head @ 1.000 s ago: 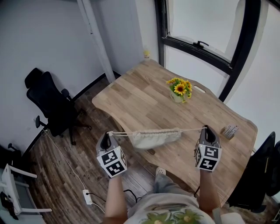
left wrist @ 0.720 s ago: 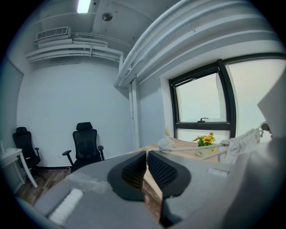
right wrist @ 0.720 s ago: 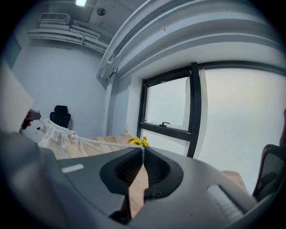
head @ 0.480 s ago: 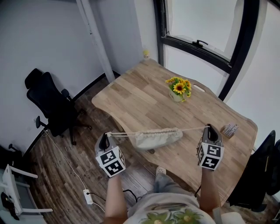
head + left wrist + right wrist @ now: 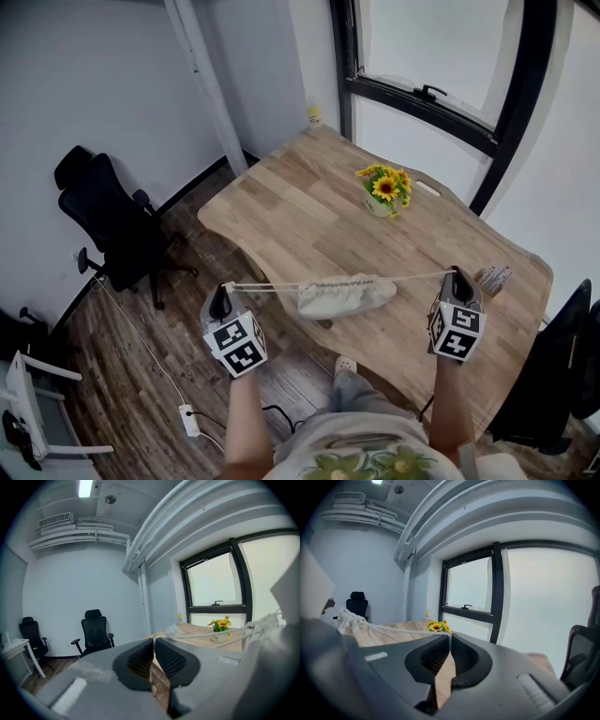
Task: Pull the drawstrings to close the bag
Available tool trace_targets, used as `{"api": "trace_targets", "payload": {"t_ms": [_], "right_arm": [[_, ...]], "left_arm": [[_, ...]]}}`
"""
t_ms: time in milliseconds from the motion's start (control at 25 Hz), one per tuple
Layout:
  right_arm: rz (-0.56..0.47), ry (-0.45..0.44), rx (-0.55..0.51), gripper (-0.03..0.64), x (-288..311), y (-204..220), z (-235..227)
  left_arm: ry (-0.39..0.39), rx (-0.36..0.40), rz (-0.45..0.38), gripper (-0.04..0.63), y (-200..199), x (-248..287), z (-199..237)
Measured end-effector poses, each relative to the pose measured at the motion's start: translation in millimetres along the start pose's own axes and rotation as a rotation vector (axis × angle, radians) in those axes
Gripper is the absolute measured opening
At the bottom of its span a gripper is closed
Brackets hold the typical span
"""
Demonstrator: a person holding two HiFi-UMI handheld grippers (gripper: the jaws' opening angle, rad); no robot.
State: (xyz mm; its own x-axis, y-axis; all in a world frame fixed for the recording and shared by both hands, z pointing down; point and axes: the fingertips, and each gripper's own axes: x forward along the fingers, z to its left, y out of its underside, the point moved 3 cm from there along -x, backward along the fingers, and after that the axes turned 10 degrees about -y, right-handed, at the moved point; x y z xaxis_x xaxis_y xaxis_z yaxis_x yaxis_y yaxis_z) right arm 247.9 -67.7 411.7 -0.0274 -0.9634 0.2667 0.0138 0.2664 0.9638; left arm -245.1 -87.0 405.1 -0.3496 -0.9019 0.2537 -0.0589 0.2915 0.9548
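Right claw [image 5: 457, 275] drifted outward; it and left claw [image 5: 223, 292] clench drawstrings [image 5: 417, 277] of bag [image 5: 345, 296]

The drawstring [image 5: 397, 629] vanishes end-first inside the right claw [image 5: 450, 637]. Bag [image 5: 267, 619] clipped by the left gripper view's right edge. Boxy item [image 5: 494, 278] at the desk's [image 5: 309, 216] right edge: too small to name.
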Motion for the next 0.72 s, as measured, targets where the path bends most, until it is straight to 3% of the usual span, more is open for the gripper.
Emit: {"api": "trace_targets", "payload": {"t_ms": [520,720], "right_arm": [[0.002,0.034,0.046,0.012,1.2,4.8,-19.9],[-0.009,0.053,0.059,0.014,0.2,4.2,-30.3]], "left_arm": [[-0.033,-0.05,0.056,0.02,17.9,14.3,24.9],[-0.035,-0.028,0.047,0.021,20.6,15.6,29.8]]}}
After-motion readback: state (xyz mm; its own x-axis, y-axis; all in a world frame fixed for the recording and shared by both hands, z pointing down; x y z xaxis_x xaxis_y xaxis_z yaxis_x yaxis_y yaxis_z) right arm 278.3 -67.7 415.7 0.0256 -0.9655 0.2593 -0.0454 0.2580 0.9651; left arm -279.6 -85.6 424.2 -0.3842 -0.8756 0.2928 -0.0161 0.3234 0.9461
